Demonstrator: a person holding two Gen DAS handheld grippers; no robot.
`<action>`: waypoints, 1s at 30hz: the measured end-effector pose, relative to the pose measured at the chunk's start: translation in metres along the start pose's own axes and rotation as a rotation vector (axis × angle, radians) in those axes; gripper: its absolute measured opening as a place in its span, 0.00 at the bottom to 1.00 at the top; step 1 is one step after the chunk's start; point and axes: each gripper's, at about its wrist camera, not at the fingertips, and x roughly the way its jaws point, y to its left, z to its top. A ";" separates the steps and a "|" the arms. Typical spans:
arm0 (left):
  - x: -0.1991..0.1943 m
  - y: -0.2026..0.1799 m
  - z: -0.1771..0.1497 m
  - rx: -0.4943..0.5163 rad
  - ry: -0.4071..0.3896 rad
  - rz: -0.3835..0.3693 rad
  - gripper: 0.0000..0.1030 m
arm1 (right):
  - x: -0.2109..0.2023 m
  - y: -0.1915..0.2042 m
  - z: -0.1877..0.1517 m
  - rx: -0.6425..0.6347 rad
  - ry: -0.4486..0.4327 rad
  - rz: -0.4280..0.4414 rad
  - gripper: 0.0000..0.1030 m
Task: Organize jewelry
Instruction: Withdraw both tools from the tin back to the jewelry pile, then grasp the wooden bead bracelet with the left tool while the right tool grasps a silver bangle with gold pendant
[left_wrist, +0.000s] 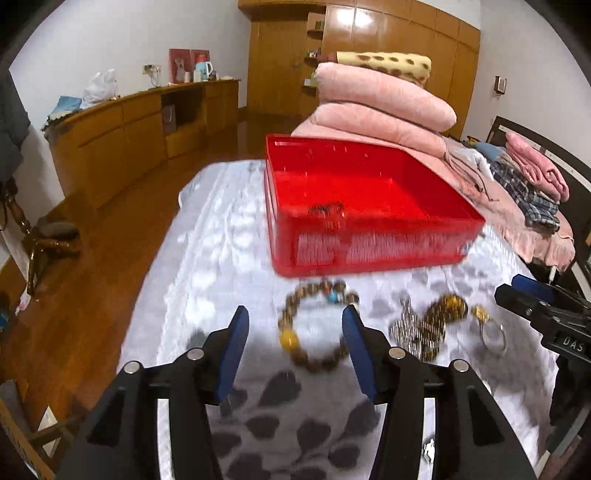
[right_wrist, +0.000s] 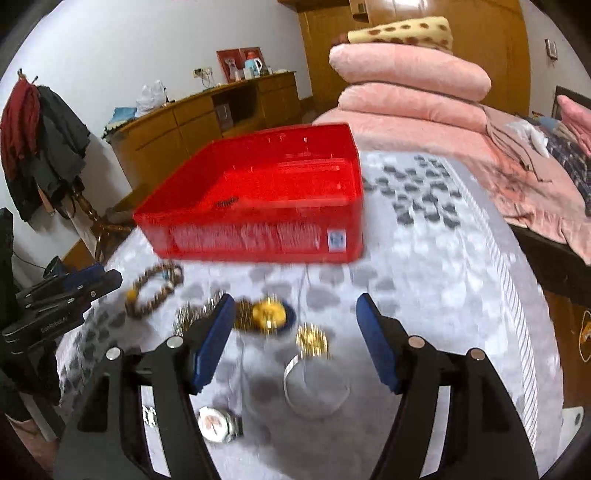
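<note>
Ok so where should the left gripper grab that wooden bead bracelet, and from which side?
The bead bracelet lies flat on the blanket as an open ring. Probably best to come down from above with the open left gripper and pinch one stretch of the strand, one finger inside the loop and one outside.

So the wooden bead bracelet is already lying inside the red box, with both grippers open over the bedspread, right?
Not quite. The wooden bead bracelet lies on the grey patterned bedspread in front of the red box, not inside it; the left wrist view shows this. Something small and dark is in the box, too blurred to identify. The left gripper and right gripper are indeed open.
</note>
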 end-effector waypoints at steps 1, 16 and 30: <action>0.000 -0.002 -0.005 0.005 0.004 0.000 0.51 | -0.001 0.001 -0.005 -0.002 0.006 0.000 0.64; 0.017 -0.039 -0.017 0.077 0.056 -0.042 0.50 | -0.003 0.002 -0.037 -0.013 0.059 -0.009 0.64; 0.038 -0.048 -0.008 0.108 0.103 -0.058 0.39 | 0.013 -0.003 -0.038 -0.008 0.122 -0.040 0.64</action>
